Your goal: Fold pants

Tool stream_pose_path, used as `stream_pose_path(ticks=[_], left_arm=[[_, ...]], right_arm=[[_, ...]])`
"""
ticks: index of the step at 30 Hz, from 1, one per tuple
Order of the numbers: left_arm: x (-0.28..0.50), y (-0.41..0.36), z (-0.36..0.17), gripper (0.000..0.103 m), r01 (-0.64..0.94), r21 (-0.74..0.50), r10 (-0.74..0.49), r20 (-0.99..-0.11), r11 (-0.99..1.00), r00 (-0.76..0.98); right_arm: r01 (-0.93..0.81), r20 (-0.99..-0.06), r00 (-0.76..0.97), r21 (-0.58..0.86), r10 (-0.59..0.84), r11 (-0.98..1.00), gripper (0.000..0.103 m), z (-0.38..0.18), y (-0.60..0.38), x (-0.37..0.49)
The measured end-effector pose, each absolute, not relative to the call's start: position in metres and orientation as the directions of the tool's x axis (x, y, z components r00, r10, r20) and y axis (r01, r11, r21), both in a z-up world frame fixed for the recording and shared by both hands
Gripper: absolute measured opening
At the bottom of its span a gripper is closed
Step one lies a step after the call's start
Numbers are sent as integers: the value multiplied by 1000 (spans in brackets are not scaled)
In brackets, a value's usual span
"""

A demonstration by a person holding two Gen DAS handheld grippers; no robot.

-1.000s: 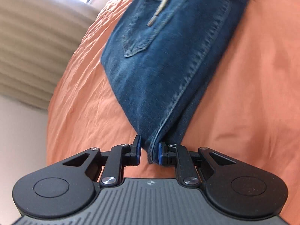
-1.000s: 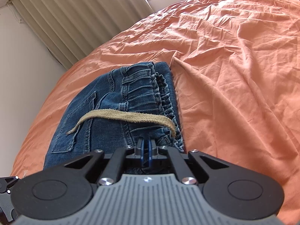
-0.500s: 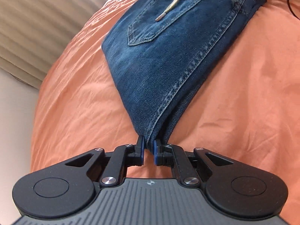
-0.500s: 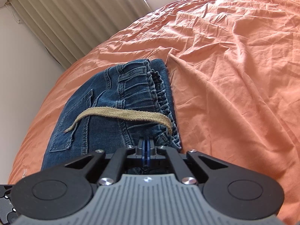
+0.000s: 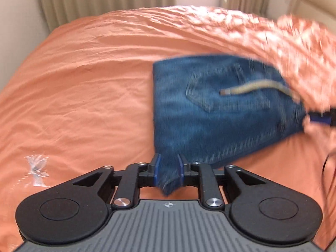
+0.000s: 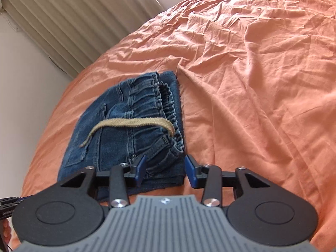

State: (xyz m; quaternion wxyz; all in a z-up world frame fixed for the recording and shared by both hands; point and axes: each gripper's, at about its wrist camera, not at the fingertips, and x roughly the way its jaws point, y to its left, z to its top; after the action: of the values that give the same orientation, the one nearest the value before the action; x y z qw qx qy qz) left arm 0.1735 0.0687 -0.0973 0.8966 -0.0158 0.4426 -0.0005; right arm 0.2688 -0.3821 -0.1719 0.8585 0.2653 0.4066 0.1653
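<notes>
The jeans [image 6: 130, 134] lie folded into a compact bundle on the orange bedsheet [image 6: 262, 84], the curtain [image 6: 79, 21] well beyond their far end. A tan drawstring [image 6: 130, 124] trails across the top layer.

Right gripper [image 6: 164, 172]: jaws opening, the waistband corner of the jeans between the blue pads but neither pad pressing on it. The grip here is released.

Left gripper [image 5: 168, 171]: jaws opening, with a corner of the jeans between the pads. The frame is blurred by motion; the cloth appears to fill the gap and touch both pads, so I judge it not yet fully let go.

Key relation: from the right gripper the bundle's long axis runs straight away towards the curtain, waistband along its right edge. From the left gripper the bundle spreads ahead and to the right. Each gripper sits at a near corner of the jeans; neither is clearly the closer.

Judgement: folding looks nearly complete; the coming move is likely a clean withdrawal without dragging either corner.
</notes>
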Motion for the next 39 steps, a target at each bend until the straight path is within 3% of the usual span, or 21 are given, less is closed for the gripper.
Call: stream_pose_path(ticks=[1, 3, 10, 21, 24, 27, 32, 35, 39], left_arm=[[182, 74, -94, 39, -40, -79, -37, -786, 996, 618], [197, 86, -94, 44, -87, -157, -68, -775, 984, 629], [244, 131, -123, 56, -236, -415, -172, -736, 879, 654], [291, 161, -190, 56, -298, -564, -283, -720, 770, 633], [297, 164, -199, 56, -283, -608, -325, -694, 742, 642], [302, 168, -206, 52, -267, -632, -356, -680, 728, 641], [306, 170, -211, 34, -267, -660, -389, -670, 702, 633], [306, 165, -206, 26, -273, -639, -367, -682, 719, 633], [305, 152, -190, 10, -281, -576, -302, -713, 768, 633]], right_arm=[[-66, -589, 622, 617, 516, 784, 47, -172, -386, 270], [-67, -530, 635, 687, 562, 724, 52, -174, -396, 279], [-20, -449, 626, 808, 638, 588, 60, -203, -405, 328], [5, -398, 582, 874, 709, 487, 62, -243, -402, 369], [-7, -412, 569, 863, 712, 505, 54, -249, -394, 376], [2, -393, 563, 880, 727, 474, 47, -258, -394, 382], [8, -384, 574, 885, 723, 465, 32, -266, -389, 384], [2, -374, 579, 889, 725, 457, 22, -262, -390, 381], [-41, -364, 597, 876, 715, 480, 17, -244, -387, 375]])
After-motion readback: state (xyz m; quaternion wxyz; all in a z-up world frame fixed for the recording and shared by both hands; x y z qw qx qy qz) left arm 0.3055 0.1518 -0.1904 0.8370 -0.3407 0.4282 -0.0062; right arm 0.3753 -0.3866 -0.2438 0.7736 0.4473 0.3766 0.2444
